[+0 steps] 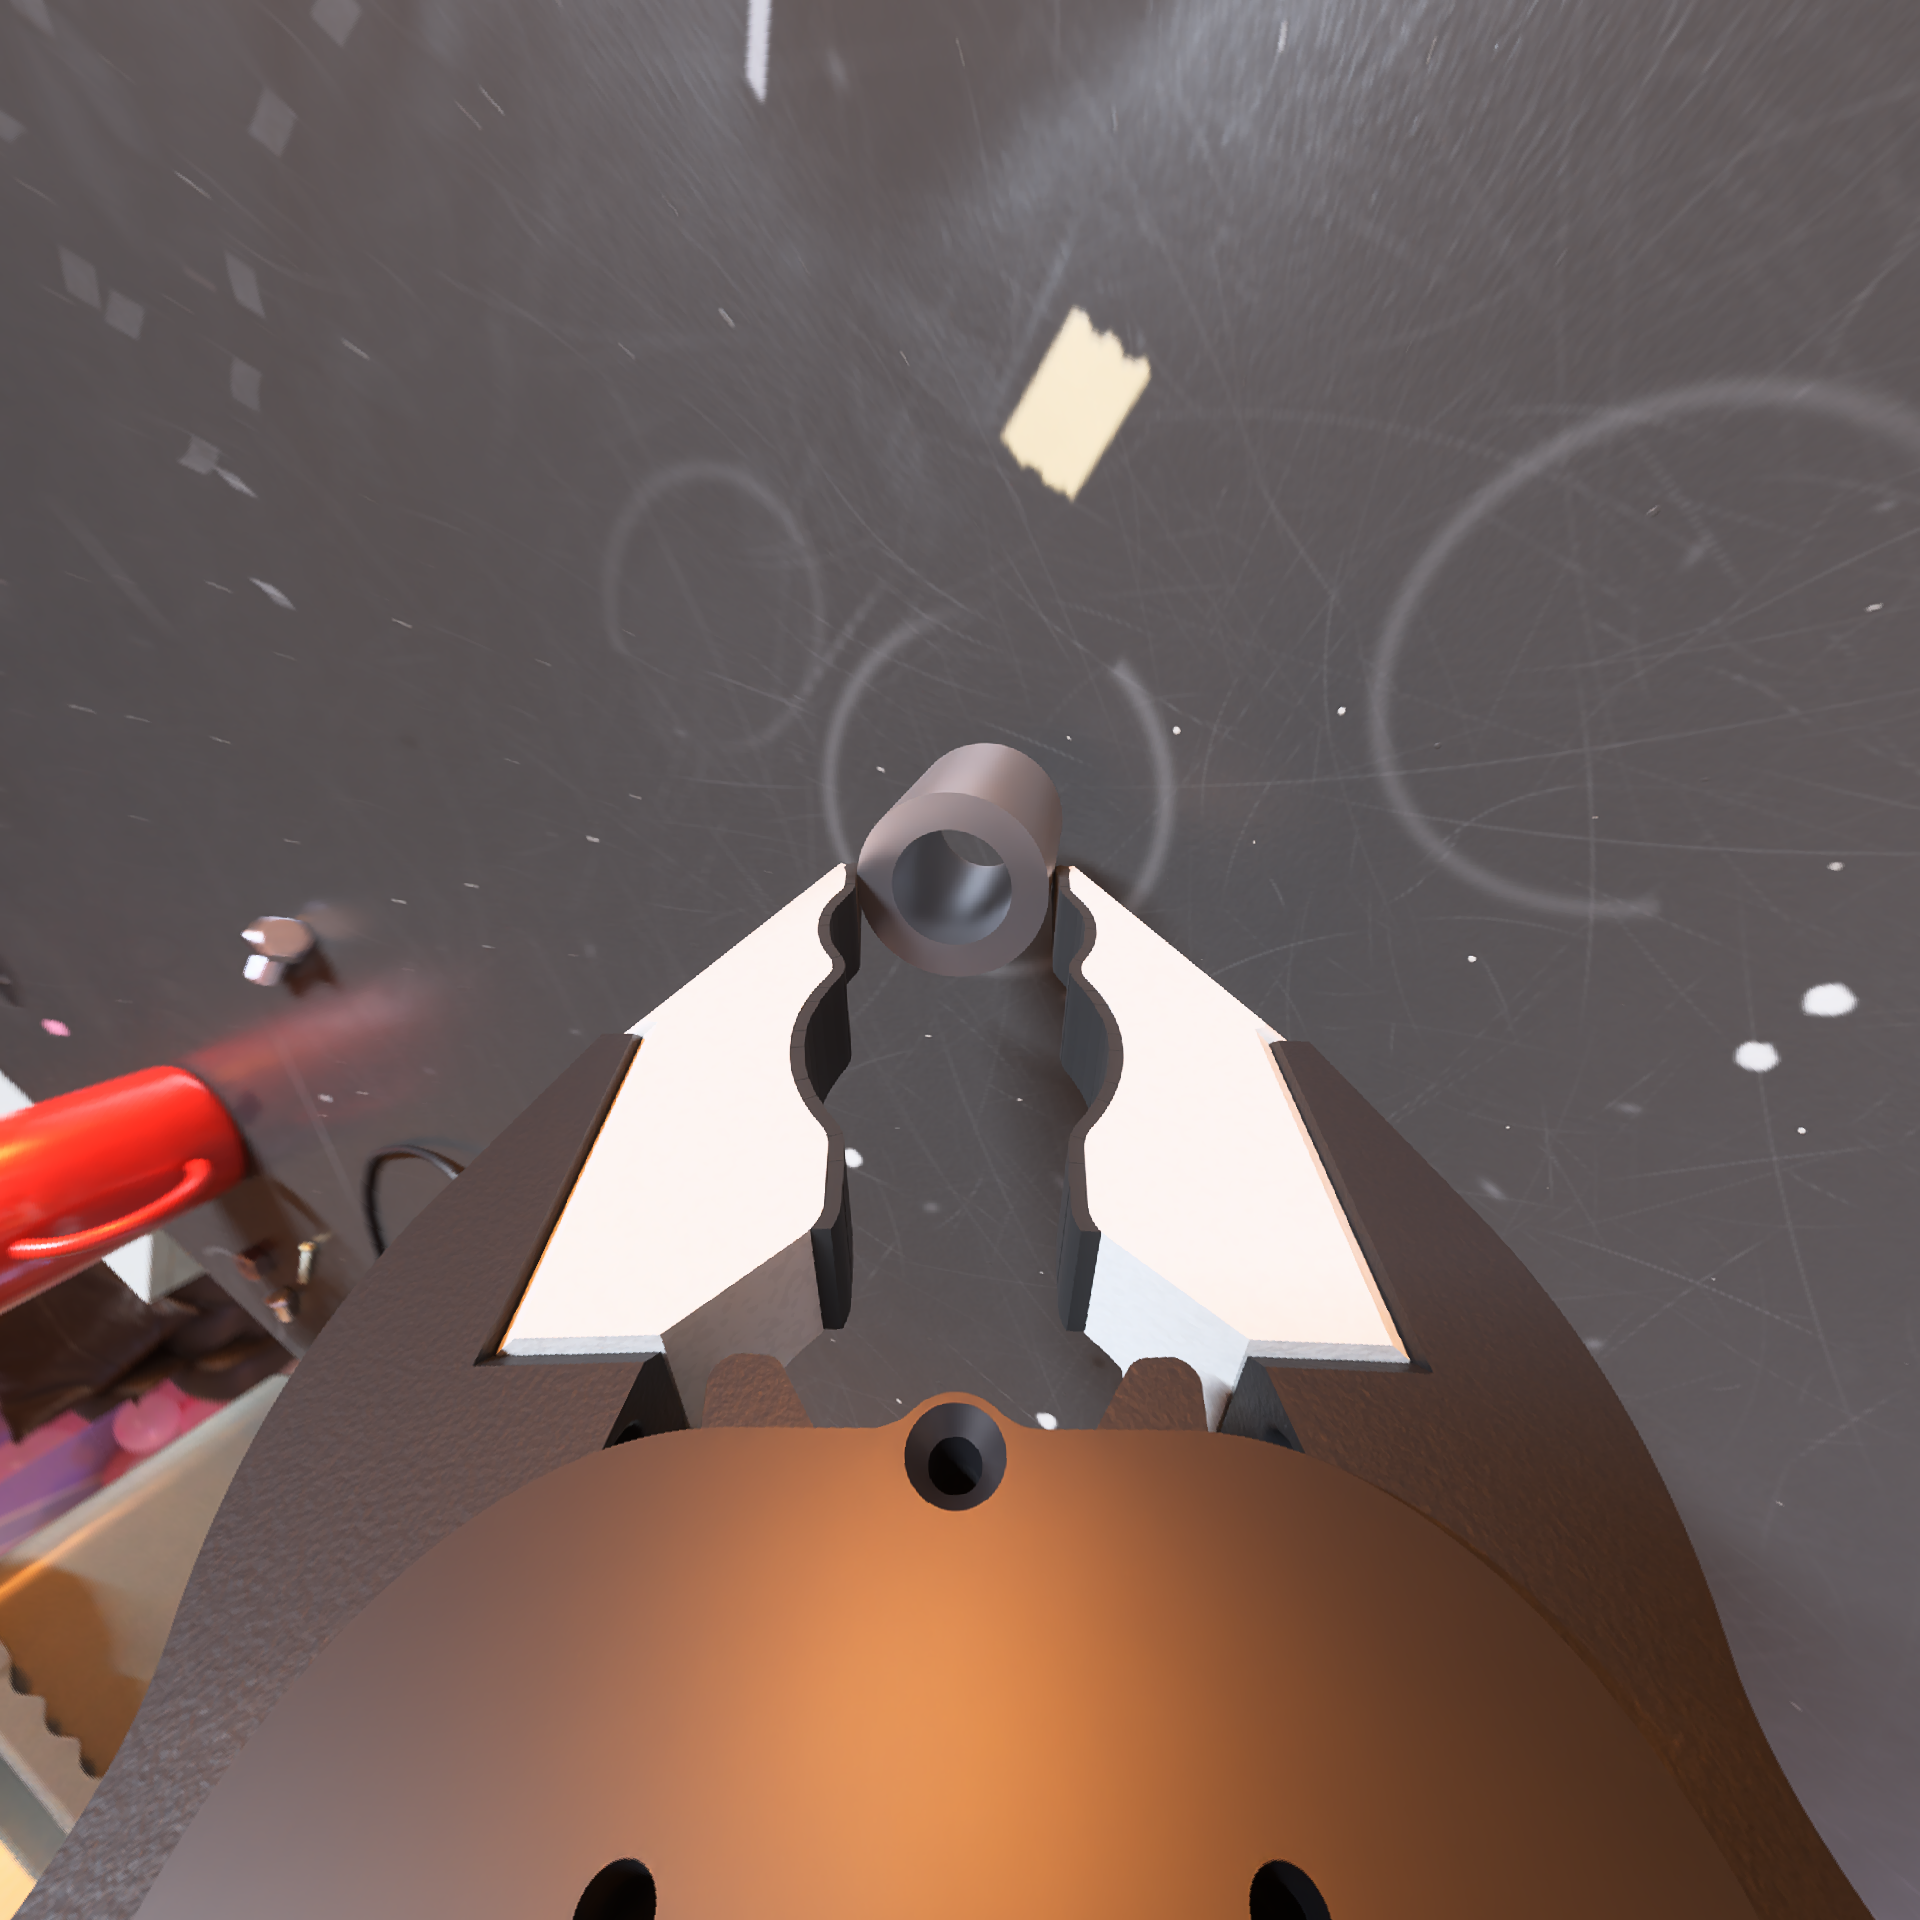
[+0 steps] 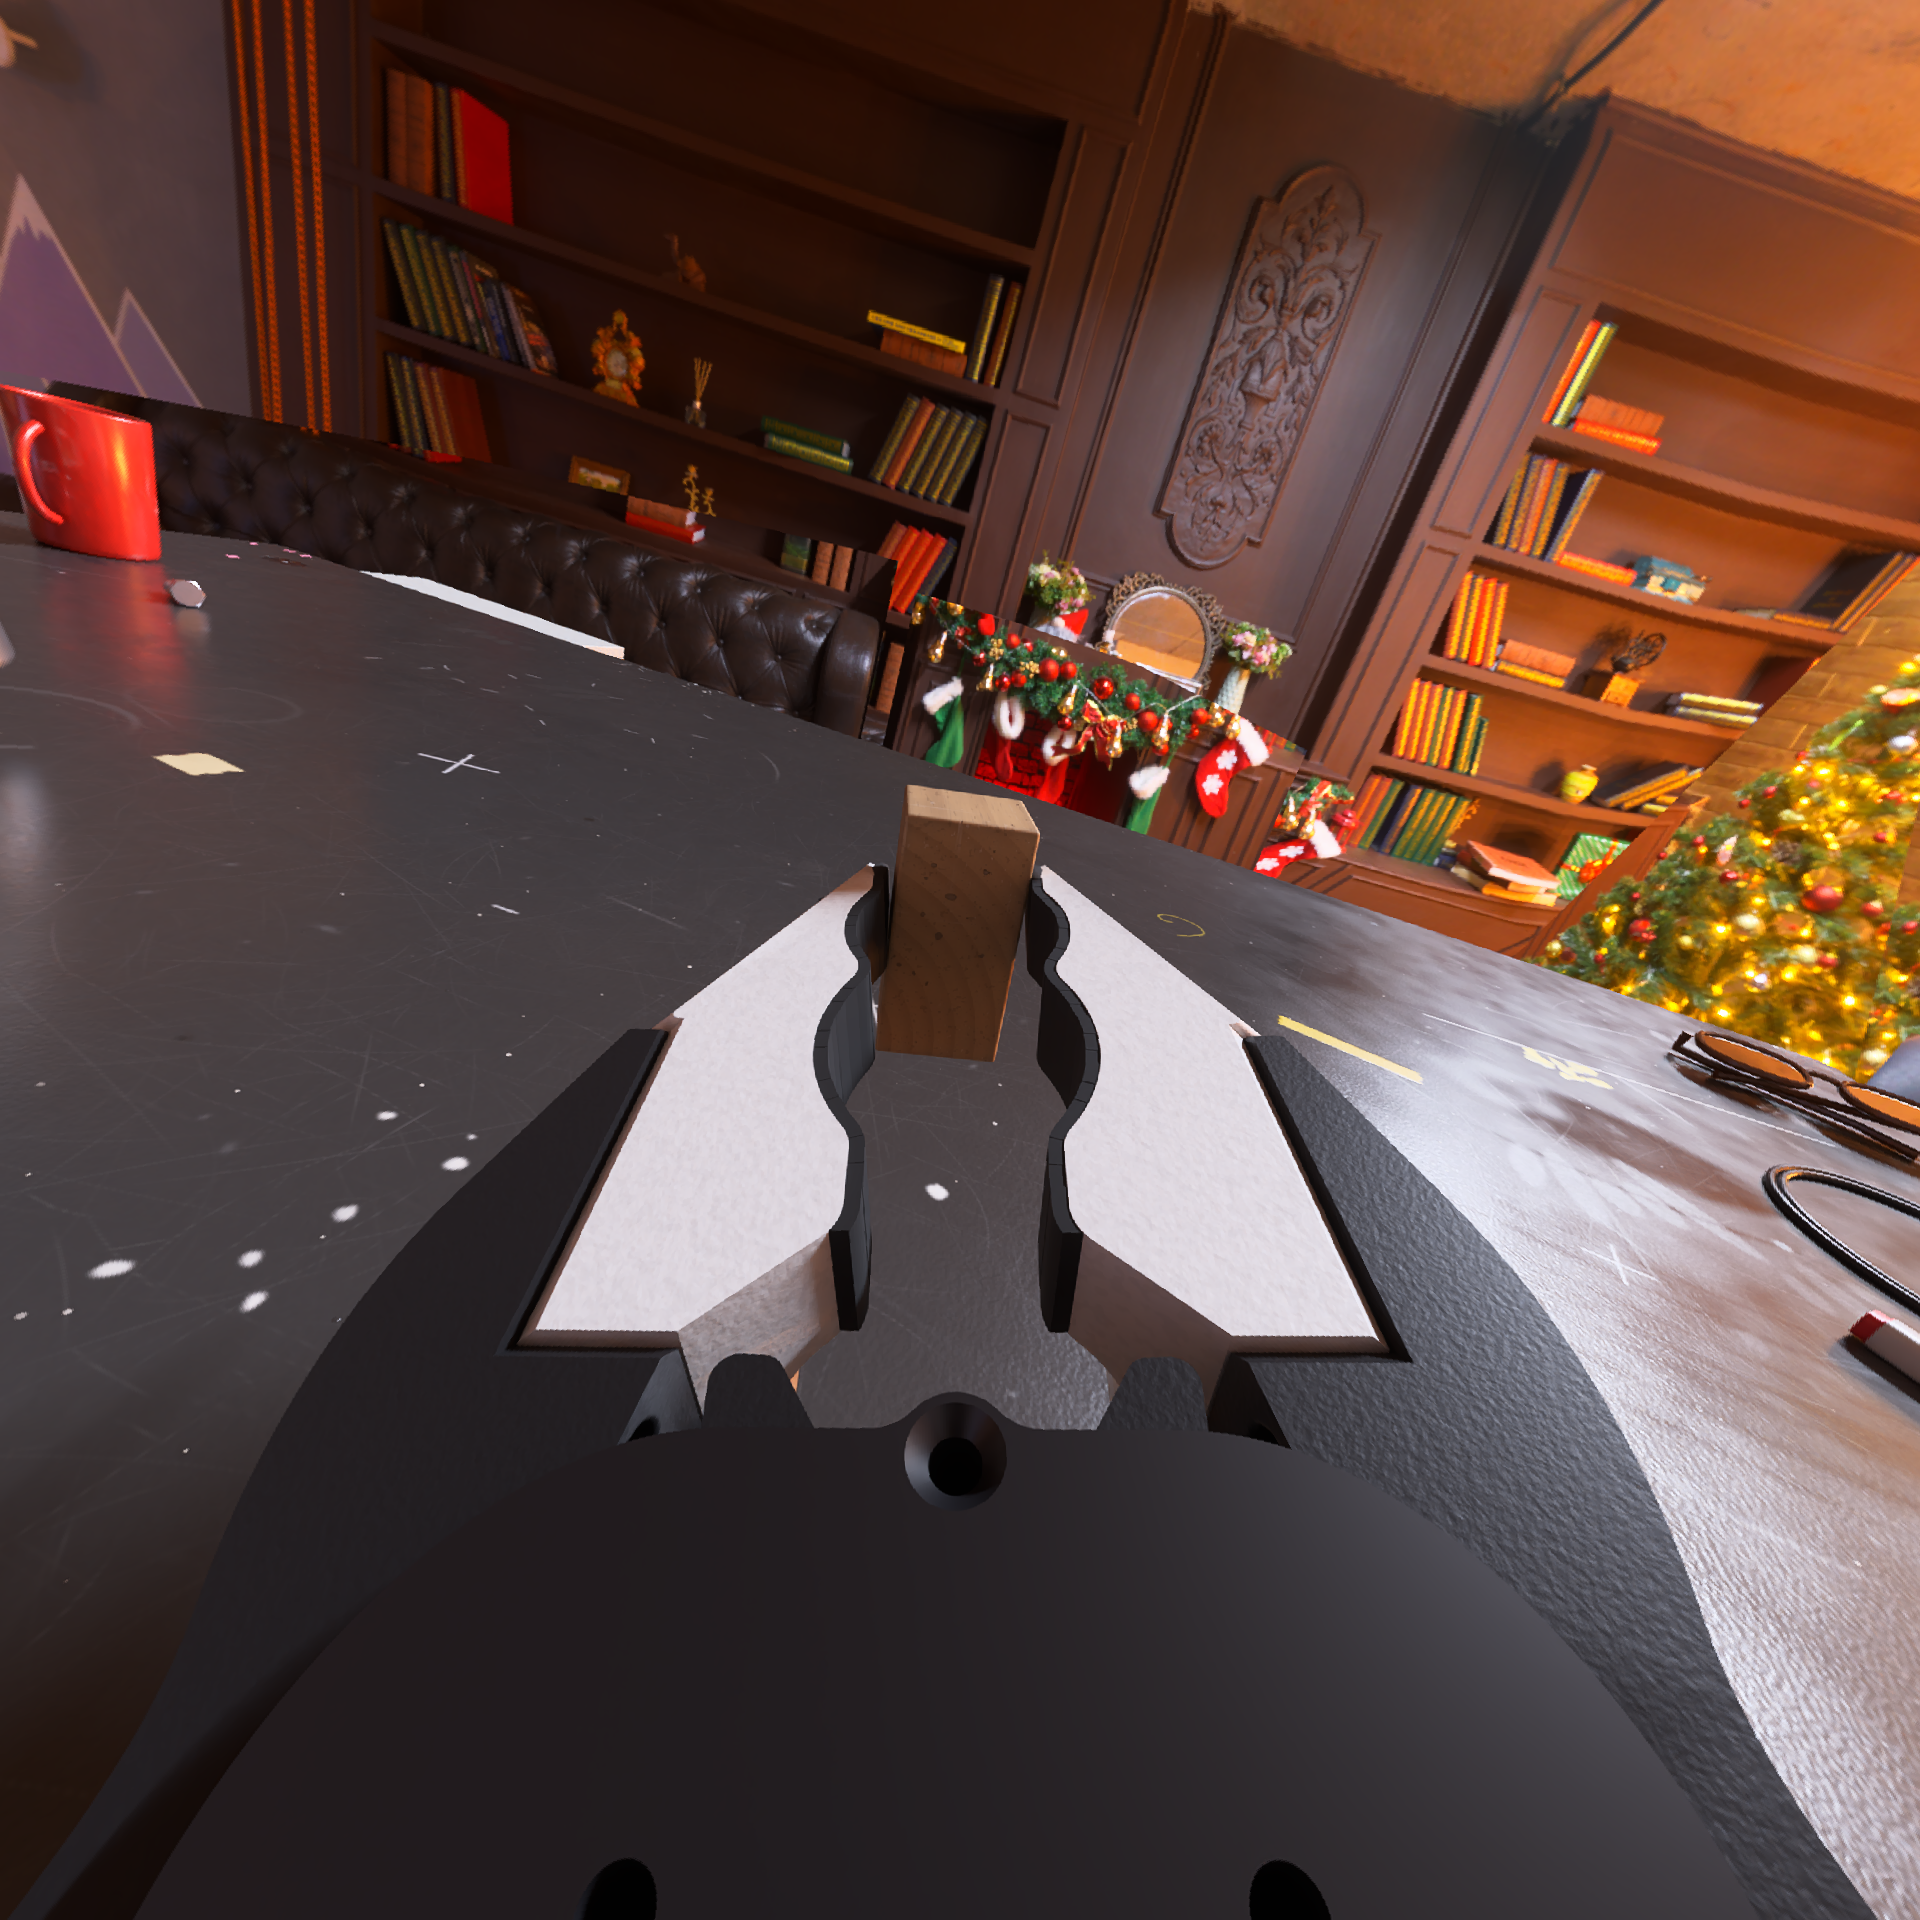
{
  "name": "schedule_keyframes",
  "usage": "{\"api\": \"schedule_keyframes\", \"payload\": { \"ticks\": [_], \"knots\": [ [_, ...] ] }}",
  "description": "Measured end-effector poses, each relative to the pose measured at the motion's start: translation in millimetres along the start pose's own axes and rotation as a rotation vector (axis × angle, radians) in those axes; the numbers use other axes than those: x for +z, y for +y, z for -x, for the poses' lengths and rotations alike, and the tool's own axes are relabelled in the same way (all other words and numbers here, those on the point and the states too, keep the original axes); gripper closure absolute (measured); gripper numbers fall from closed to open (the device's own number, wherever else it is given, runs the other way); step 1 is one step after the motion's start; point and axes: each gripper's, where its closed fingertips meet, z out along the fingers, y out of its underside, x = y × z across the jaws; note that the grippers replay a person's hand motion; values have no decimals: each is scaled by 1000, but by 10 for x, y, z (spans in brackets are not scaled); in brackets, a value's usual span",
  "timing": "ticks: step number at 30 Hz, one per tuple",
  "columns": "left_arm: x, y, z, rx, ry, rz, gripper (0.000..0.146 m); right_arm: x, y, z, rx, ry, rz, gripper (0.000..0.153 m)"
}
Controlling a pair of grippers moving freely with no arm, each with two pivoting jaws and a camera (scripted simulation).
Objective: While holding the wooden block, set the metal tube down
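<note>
In the left wrist view, a short grey metal tube (image 1: 977, 805) sits between my left gripper's (image 1: 956, 883) fingertips, its open end facing the camera. Both pads touch its sides. It is close over the dark scratched table (image 1: 1455, 1039); I cannot tell whether it touches the surface. In the right wrist view, my right gripper (image 2: 956, 894) is shut on an upright wooden block (image 2: 956, 925) and holds it above the table (image 2: 416, 987), with its lower end clear of the surface.
A red mug (image 2: 88, 478) and a small bolt (image 2: 187, 593) stand at the far left; both also show in the left wrist view, the mug (image 1: 104, 1153) and the bolt (image 1: 275, 951). A tape scrap (image 1: 1075, 400) lies ahead. Glasses (image 2: 1808, 1086), a black cable (image 2: 1839, 1226) and a marker (image 2: 1886, 1340) lie right.
</note>
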Motion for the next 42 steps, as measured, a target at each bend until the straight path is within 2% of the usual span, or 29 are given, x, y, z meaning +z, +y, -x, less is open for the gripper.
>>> {"api": "schedule_keyframes", "payload": {
  "ticks": [4, 7, 10, 17, 23, 30, 32, 35, 38, 42],
  "knots": [
    [-487, -150, 102, -24, -82, -251, 109, 1, 2, 3, -3, -1, 2, 127],
    [-838, -305, 2, 34, -77, -418, 110, 2, 3, 11, -11, -1, 3, 127],
    [-1117, -568, -288, 160, -20, -551, 110, 2, 1, 16, -19, 2, 3, 127],
    [-1443, -1366, -1167, 449, 151, -674, 110, -15, -18, 16, -27, 11, -7, 127],
    [-1220, -1949, -1776, 632, 215, -616, 110, -25, -33, 6, -33, 17, -16, 127],
    [-800, -2373, -2138, 646, 251, -534, 110, -26, -33, 15, -33, 6, -18, 127],
    [-685, -2455, -2152, 609, 226, -497, 110, -28, -36, 29, -37, -5, -20, 127],
    [-570, -2603, -2148, 477, 198, -494, 110, -28, -36, 35, -37, -11, -21, 127],
    [-477, -2698, -2207, 375, 230, -505, 110, -28, -35, 39, -35, -14, -21, 127],
    [-342, -2719, -2274, 319, 251, -453, 110, -29, -35, 50, -38, -20, -20, 127]
  ]
}}
